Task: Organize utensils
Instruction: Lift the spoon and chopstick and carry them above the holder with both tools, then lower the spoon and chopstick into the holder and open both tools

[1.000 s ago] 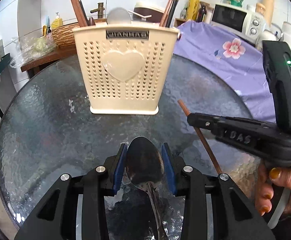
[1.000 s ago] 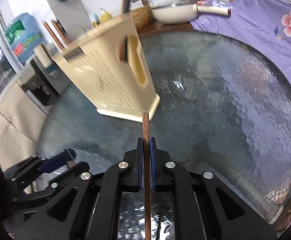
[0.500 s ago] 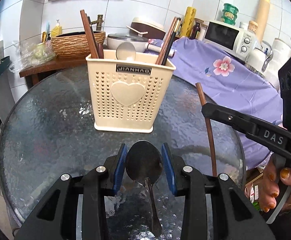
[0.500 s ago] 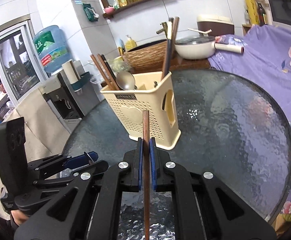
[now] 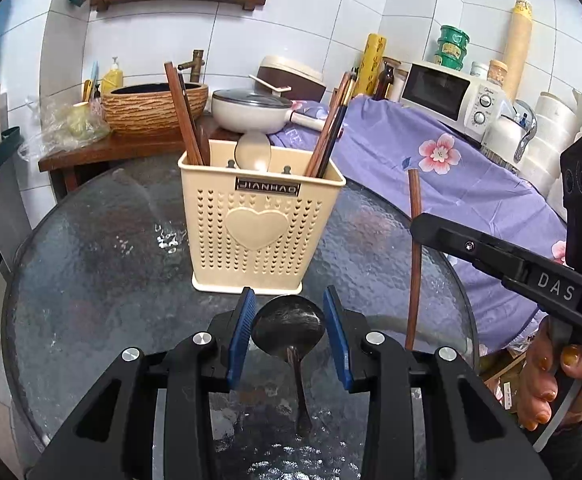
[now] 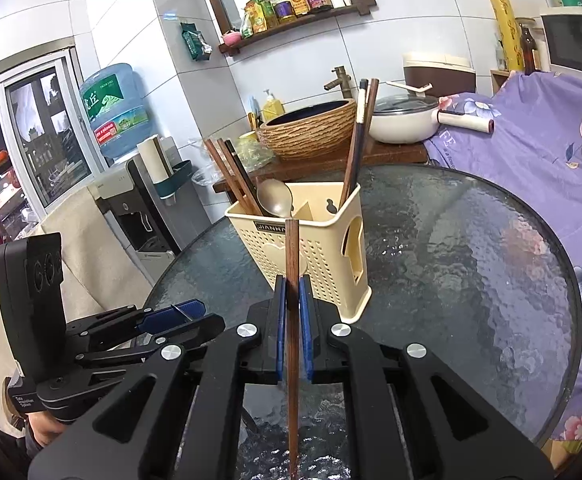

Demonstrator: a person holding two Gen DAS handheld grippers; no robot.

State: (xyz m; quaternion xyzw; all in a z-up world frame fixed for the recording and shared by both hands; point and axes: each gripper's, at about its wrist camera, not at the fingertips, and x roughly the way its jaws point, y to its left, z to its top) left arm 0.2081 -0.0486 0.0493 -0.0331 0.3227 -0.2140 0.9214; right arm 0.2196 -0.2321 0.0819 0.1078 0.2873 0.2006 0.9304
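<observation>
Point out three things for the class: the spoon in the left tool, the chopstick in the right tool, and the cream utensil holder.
spoon (image 5: pixel 289 326), left wrist view, on its bowl.
chopstick (image 6: pixel 292 256), right wrist view, on its upper shaft.
utensil holder (image 5: pixel 257 228), left wrist view, on its heart emblem.

A home kitchen is shown. White wall tiles (image 5: pixel 291 32) are seen behind a shelf of sauce bottles (image 6: pixel 287 4), and a microwave (image 5: pixel 451 96), lidded pan (image 5: pixel 251 110) and water dispenser bottle (image 6: pixel 111 108) are kept around a glass table (image 5: pixel 91 260)
</observation>
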